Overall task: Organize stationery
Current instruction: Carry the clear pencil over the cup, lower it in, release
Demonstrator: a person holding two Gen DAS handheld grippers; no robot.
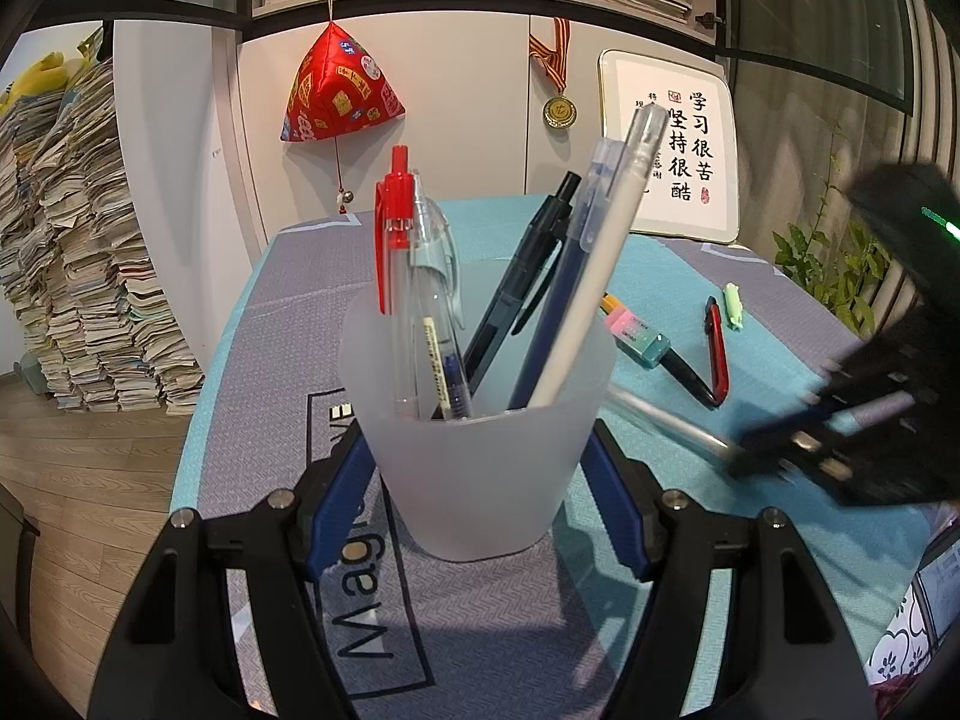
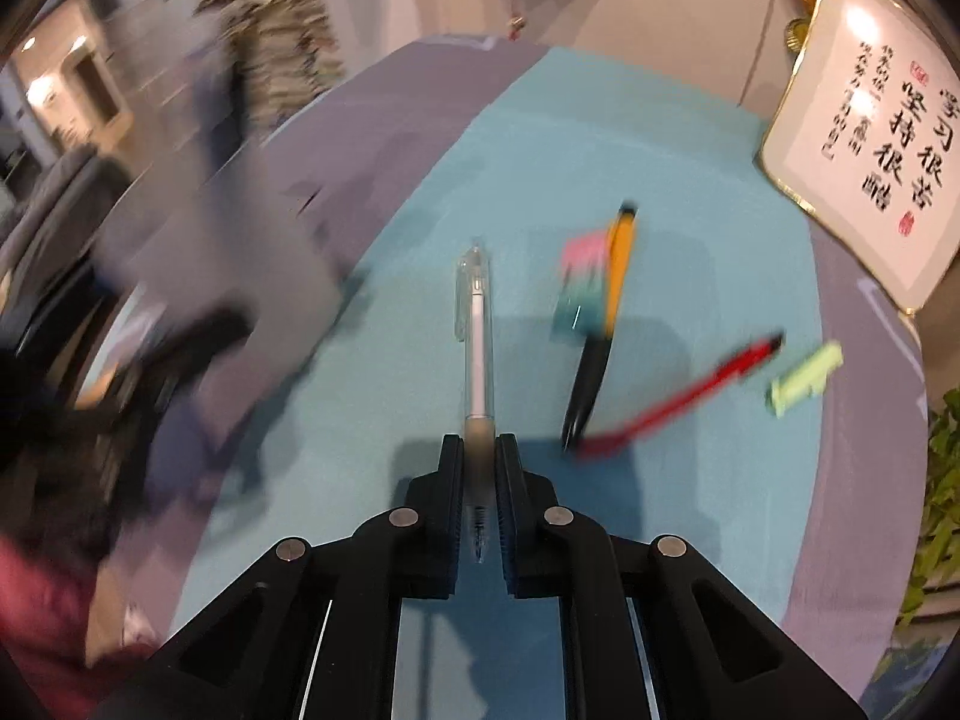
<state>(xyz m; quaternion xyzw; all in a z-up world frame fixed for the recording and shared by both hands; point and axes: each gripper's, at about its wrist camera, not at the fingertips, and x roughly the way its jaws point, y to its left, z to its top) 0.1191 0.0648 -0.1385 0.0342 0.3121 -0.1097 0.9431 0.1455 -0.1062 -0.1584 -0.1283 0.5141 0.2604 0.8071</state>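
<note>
Left gripper (image 1: 477,468): nearest the lens, blue pads clamped on both sides of the frosted cup (image 1: 474,450), which stands on the grey-and-teal mat (image 1: 288,312)
Cup contents: from the left, a red-capped clear pen (image 1: 396,276), a black pen (image 1: 528,276), a blue pen (image 1: 570,276) and a white pen (image 1: 600,252), all leaning upright
Far mat, right of the cup: pastel eraser (image 1: 636,333) against an orange-and-black pen (image 2: 606,312), then a red pen (image 1: 717,354), then a small green piece (image 1: 733,303)
Right gripper (image 2: 479,462): black jaws clenched on a clear pen (image 2: 477,330) by its grip, barrel pointing away, above the teal area right of the cup
Far right: framed calligraphy (image 1: 672,144)
</note>
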